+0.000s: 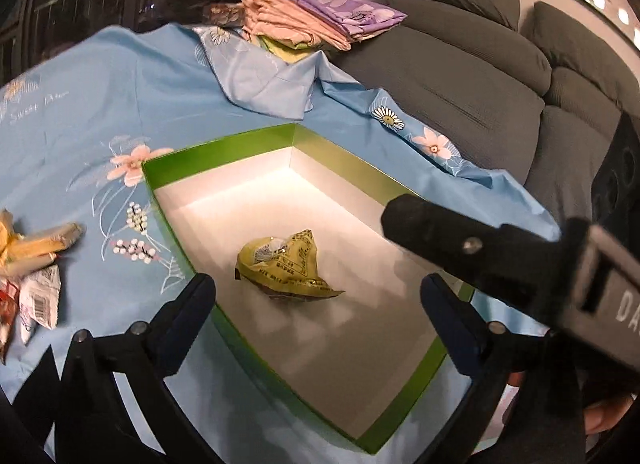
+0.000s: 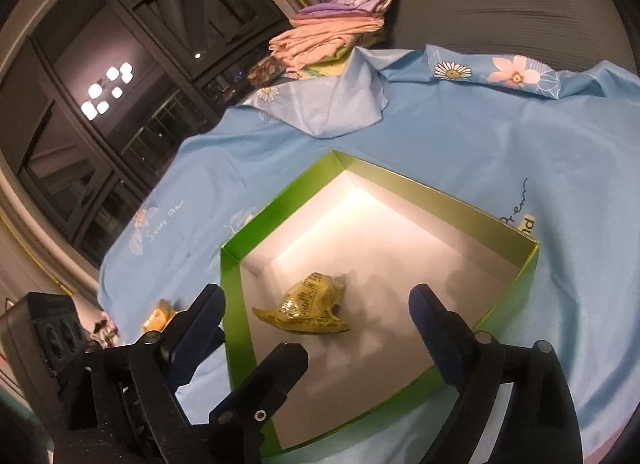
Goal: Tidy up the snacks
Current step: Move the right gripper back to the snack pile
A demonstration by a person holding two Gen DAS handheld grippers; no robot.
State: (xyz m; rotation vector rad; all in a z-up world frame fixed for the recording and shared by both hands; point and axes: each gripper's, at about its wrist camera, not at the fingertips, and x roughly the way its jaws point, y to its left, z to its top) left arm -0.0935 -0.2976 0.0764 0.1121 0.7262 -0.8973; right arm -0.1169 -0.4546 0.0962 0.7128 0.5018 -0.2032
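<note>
A green box with a white inside sits on a blue flowered cloth. One crumpled yellow-green snack packet lies loose on the box floor. My left gripper hovers open over the box's near edge, its pads clear of the packet. In the right wrist view the same box and packet show, and my right gripper is open above them with nothing held. One black finger of the right gripper reaches in over the box from the right. More wrapped snacks lie in a heap left of the box.
Folded pink and purple cloths are stacked at the far edge of the blue cloth. A grey sofa stands behind and to the right. Dark windows fill the left background. A yellow snack lies just outside the box's left wall.
</note>
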